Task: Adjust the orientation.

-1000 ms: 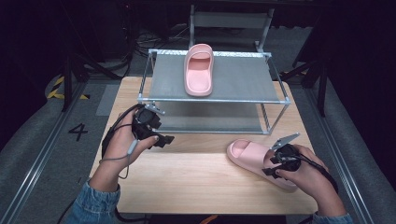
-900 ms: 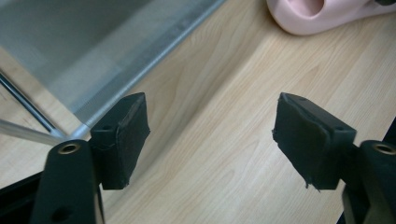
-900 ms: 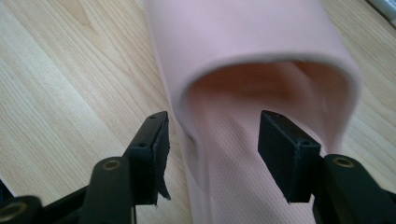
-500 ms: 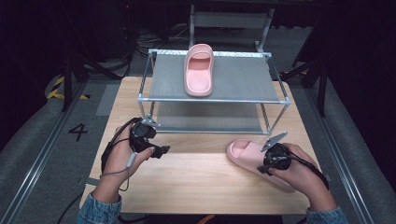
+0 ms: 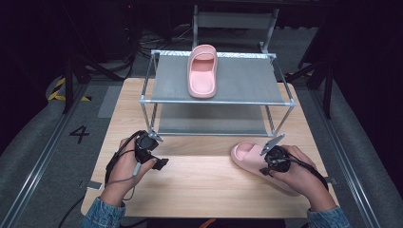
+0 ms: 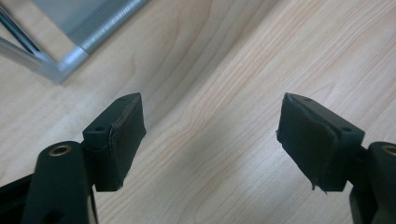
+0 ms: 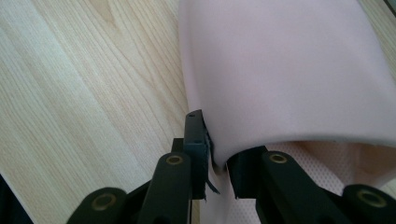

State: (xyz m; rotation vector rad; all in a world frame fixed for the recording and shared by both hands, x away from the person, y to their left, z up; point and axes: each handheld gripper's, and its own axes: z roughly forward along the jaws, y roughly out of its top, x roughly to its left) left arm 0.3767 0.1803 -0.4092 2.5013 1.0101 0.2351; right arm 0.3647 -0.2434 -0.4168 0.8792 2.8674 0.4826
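A pink slipper (image 5: 247, 154) lies on the wooden table (image 5: 199, 185) at the front right, toe towards the rack. My right gripper (image 5: 265, 167) sits over its strap. In the right gripper view its jaws have just been closing, and my right gripper (image 7: 217, 158) now pinches the strap edge of the slipper (image 7: 289, 70), one pad outside and one under it. A second pink slipper (image 5: 202, 71) rests on the top shelf of the metal rack (image 5: 242, 83). My left gripper (image 5: 161, 163) hangs low over bare wood by the rack's front left leg. Its jaws have just been opening, and my left gripper (image 6: 210, 140) holds nothing.
The rack stands across the back half of the table, with a lower shelf (image 5: 214, 121) under the top one. Its front left corner (image 6: 60, 70) lies close to my left gripper. Dark floor and rails surround the table.
My left hand has sunk towards the table. My right gripper has slid onto the near slipper and closed on its strap.
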